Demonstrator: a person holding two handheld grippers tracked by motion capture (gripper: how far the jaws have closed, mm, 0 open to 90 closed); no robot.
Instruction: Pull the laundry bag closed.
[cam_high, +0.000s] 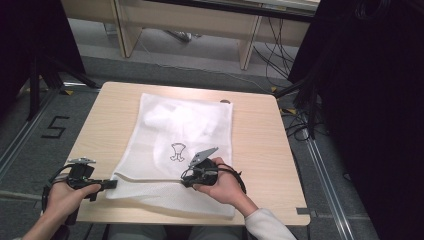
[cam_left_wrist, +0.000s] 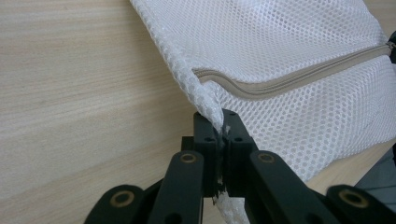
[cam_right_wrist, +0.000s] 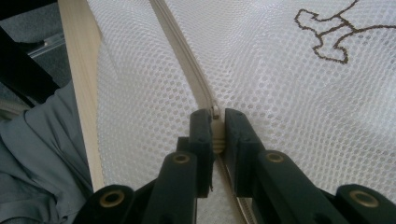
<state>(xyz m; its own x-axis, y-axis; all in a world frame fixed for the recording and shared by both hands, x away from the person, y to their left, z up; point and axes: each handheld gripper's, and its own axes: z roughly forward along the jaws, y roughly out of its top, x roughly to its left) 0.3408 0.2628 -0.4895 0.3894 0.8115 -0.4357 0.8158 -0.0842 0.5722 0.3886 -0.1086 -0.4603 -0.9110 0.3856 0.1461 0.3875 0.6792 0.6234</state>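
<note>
I clamp my left gripper (cam_left_wrist: 222, 140) tight on the mesh bag's (cam_high: 175, 135) near-left corner to anchor it while my right gripper (cam_right_wrist: 217, 133) pinches the zipper pull (cam_right_wrist: 216, 128).

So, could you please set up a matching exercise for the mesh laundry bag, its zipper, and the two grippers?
Things:
1. left gripper
2. right gripper
3. mesh laundry bag
4. zipper

States:
A. lies flat on the wooden table
B. shut on the zipper pull
C. closed along the part in view
D. shut on the bag's corner

Pairs: 1-D, 2-B, 3-A, 4-C
</note>
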